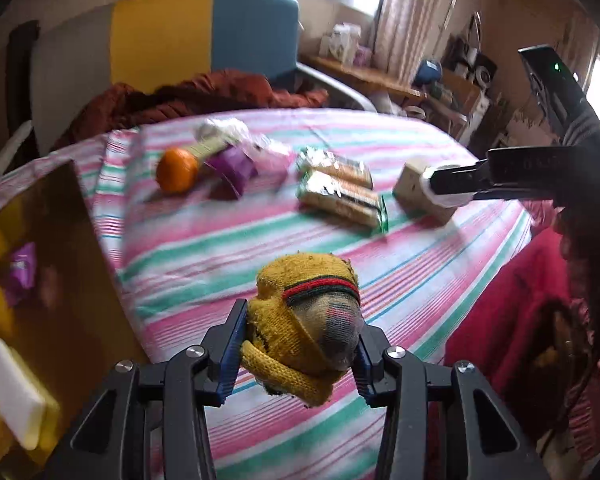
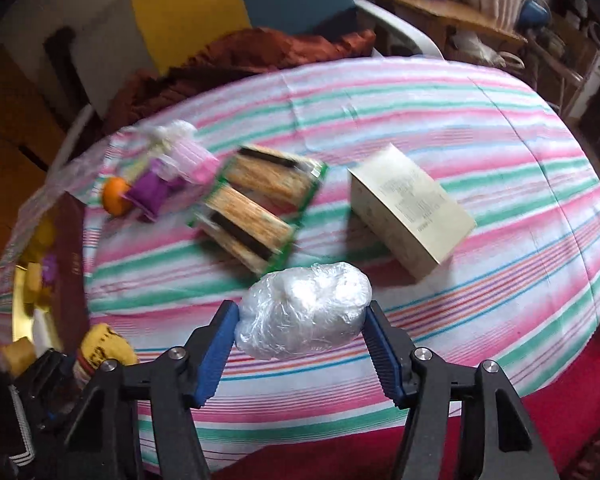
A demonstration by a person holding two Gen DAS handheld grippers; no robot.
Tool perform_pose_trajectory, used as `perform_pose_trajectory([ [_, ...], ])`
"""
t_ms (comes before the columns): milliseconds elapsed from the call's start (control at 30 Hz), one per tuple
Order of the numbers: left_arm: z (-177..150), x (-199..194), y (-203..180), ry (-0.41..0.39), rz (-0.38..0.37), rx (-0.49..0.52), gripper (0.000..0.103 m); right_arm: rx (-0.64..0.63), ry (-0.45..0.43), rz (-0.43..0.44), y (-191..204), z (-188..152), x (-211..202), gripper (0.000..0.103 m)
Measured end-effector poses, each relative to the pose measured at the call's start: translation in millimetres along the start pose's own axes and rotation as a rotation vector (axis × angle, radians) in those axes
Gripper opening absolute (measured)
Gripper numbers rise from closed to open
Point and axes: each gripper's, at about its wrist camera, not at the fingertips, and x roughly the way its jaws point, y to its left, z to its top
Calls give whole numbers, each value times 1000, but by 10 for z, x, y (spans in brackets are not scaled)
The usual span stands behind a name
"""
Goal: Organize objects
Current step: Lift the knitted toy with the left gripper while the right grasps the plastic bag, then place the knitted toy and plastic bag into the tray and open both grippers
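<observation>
My left gripper (image 1: 300,350) is shut on a rolled yellow sock (image 1: 306,320) with a red and green band, held above the striped cloth. My right gripper (image 2: 300,326) is shut on a clear plastic-wrapped white bundle (image 2: 306,314), also held above the cloth. In the left wrist view the right gripper (image 1: 440,188) shows at the right, over a beige box (image 1: 416,184). In the right wrist view the sock (image 2: 106,346) and left gripper show at the lower left. A gold tray (image 1: 56,264) at the left holds yellow and white blocks and a purple packet.
On the striped cloth (image 2: 460,128) lie an orange (image 2: 116,196), a purple packet (image 2: 152,192), a pink pack (image 2: 192,156), two cracker packs (image 2: 260,204) and the beige box (image 2: 412,208). A brown garment (image 2: 240,60) and chair sit behind. A red cloth (image 2: 560,400) lies at the near edge.
</observation>
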Motion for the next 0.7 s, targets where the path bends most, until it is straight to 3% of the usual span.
perform_pose_trajectory([
  [167,16,-529,425,-95,53,-104,46,-81,-101,104,664,35,-216,63],
  [300,-24,-908,917,-161,144,-208,46,-192,-145,210,1411,-4,-298,63],
  [433,-113,-1228,1527,-207,272,-317,46,-296,-145,297,2167,-135,-254,63],
  [567,-211,-1366,2114,-195,378,-424,50,-357,-112,348,2657,-219,-89,64],
  [667,-298,-1373,2455,-165,411,-488,54,-420,-87,345,2977,-329,0,72],
  [700,-342,-1376,2527,-156,419,-502,54,-444,-87,331,3073,-382,18,84],
])
